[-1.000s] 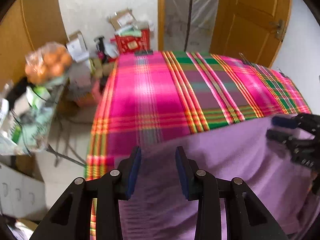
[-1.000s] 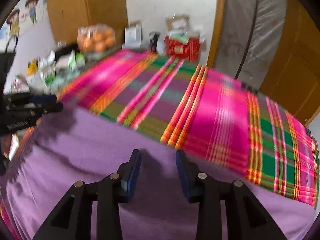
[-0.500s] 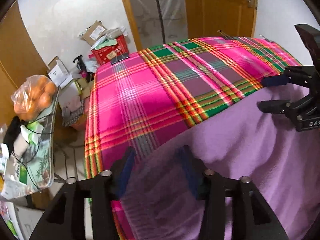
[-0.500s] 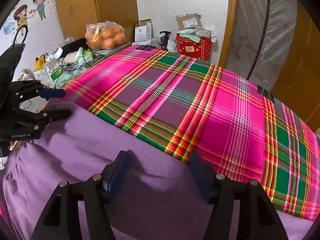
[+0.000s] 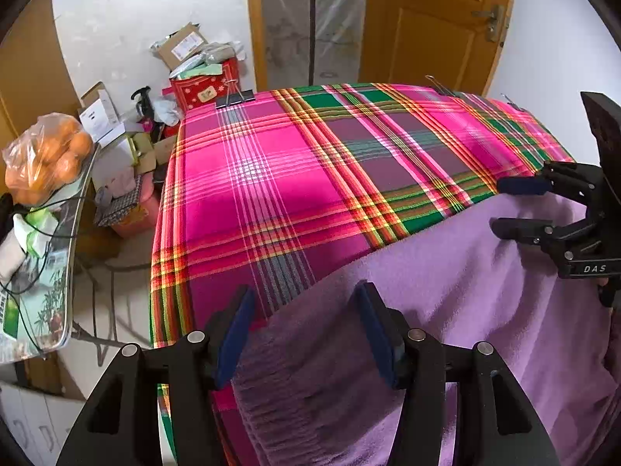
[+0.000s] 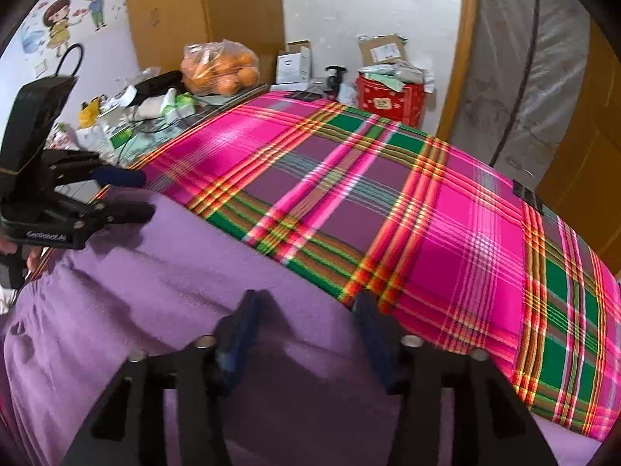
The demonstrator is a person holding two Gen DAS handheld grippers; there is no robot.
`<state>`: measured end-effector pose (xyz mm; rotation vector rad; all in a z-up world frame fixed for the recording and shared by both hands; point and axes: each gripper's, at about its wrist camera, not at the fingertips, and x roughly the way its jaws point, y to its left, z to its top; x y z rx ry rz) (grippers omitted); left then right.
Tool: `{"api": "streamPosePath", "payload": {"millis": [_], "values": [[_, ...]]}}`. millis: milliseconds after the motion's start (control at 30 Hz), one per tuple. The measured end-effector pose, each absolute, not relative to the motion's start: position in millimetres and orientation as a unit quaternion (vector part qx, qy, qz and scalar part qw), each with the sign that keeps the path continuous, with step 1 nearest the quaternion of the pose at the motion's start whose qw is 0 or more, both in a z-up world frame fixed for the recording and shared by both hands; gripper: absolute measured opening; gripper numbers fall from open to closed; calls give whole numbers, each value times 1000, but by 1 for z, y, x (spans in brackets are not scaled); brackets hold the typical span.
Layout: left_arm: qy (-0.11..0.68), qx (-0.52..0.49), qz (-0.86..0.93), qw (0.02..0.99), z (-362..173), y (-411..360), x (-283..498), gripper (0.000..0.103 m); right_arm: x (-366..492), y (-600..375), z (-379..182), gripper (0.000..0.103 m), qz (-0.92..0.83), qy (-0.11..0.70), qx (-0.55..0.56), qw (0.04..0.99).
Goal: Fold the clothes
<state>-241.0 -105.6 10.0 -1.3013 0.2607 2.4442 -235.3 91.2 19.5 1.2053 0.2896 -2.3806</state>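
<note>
Purple garment (image 5: 446,310) lying on plaid cloth (image 5: 291,178); left gripper (image 5: 302,334), right gripper (image 6: 306,334) hovering, jaws apart; advise matching corners evenly.

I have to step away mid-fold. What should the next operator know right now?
Left gripper: open, over the purple garment's fringed left end, gripping nothing.
Right gripper: open, over the garment's far edge near its right end, gripping nothing.
Garment: lies across the near side of the plaid cloth, spread out with a few wrinkles.
Done: laid out; no fold visible.
Left: grip the edge with both grippers and make the folds.
</note>
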Motion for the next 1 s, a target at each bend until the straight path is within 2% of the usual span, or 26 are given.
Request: {"api": "streamPosePath", "payload": {"millis": [100,200,300,533,733,1000], "values": [[97,-461,863,185,11,-103,-239,47,-232,88,21,29,-862,107,439,230],[105,-460,859,200,13,-97,-235,23,-226,87,23,16,-865,112,435,224],[131,-457,857,200,14,-86,-230,12,-220,86,25,6,-868,118,431,218],[138,-443,866,186,24,-84,-215,6,-192,85,46,5,-881,118,406,212],[131,-404,888,175,47,-87,-187,6,-158,85,76,5,-894,109,377,214],[160,-350,908,166,83,-86,-139,6,-108,79,108,5,-906,104,348,219]]}}
